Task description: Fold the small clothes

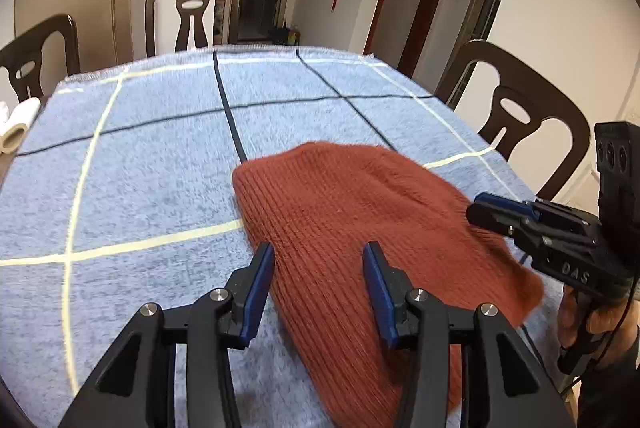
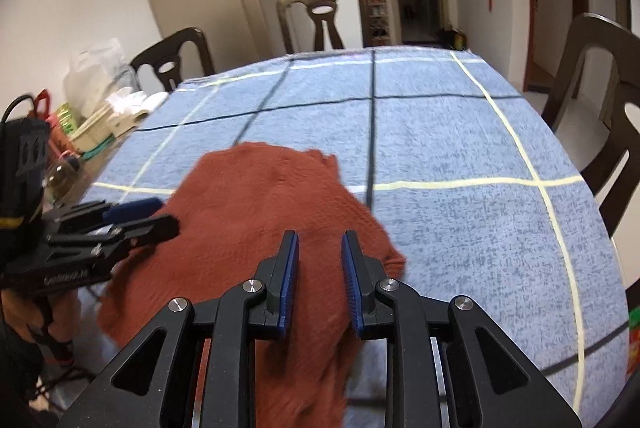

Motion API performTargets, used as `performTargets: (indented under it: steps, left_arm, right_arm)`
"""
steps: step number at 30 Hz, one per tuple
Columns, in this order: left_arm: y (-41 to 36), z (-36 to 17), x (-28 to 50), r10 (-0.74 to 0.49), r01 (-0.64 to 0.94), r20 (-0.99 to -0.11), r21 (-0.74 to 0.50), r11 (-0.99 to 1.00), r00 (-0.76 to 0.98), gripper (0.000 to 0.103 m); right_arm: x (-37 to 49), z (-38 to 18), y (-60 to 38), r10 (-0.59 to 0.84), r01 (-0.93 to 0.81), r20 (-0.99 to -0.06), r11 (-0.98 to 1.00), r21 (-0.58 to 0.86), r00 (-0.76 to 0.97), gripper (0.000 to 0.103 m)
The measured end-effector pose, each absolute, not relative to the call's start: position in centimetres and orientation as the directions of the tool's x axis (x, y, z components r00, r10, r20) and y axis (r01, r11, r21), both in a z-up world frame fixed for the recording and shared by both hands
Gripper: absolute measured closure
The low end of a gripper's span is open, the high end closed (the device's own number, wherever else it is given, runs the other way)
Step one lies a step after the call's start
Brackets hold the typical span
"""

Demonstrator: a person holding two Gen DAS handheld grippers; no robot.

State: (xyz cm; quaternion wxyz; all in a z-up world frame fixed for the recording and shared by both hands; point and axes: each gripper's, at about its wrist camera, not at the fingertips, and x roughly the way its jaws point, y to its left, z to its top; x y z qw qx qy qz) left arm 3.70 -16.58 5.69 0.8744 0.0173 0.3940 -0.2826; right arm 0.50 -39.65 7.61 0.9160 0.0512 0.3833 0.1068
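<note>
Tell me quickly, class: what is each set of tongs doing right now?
Left tongs: open above the rust knit garment, gripping nothing.
Right tongs: open, narrower gap, gripping nothing.

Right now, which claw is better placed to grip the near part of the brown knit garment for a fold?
Probably the left claw: its open jaws straddle the brown knit garment. The right claw is narrower, though also over the cloth.

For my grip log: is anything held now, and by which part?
Left gripper holds nothing; right gripper at the edge of the cloth, unclear.
</note>
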Motion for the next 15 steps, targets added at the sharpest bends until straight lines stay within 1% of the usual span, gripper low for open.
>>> performTargets:
  steps: [3,7,10,12,15]
  left_arm:
    - [-16.3,6.4,2.2,-0.485,0.527,-0.684,-0.171,0.832,0.544,0.054]
    - [-16.2,6.2,0.2,-0.486,0.551,-0.69,-0.15,0.821,0.536,0.054]
    - [-16.6,5.0,0.1,-0.473,0.555,-0.705,-0.135,0.821,0.528,0.054]
    - [-16.8,4.8,0.1,-0.469,0.55,-0.7,-0.13,0.825,0.538,0.053]
    - [-16.9,4.9,0.1,-0.468,0.548,-0.7,-0.13,0.826,0.539,0.054]
  right_arm:
    - [-0.9,8.2,-39.1,0.252,-0.187,-0.685,0.968,0.169,0.683,0.08]
    - [-2.5,7.9,-38.9,0.248,-0.197,-0.691,0.968,0.153,0.679,0.08]
    - [-2.4,6.1,-39.0,0.228,-0.18,-0.728,0.973,0.145,0.646,0.08]
    - [-2.4,5.9,-39.5,0.241,-0.172,-0.718,0.971,0.169,0.653,0.08]
    - [-2.4,5.9,-39.4,0.237,-0.171,-0.719,0.971,0.165,0.653,0.08]
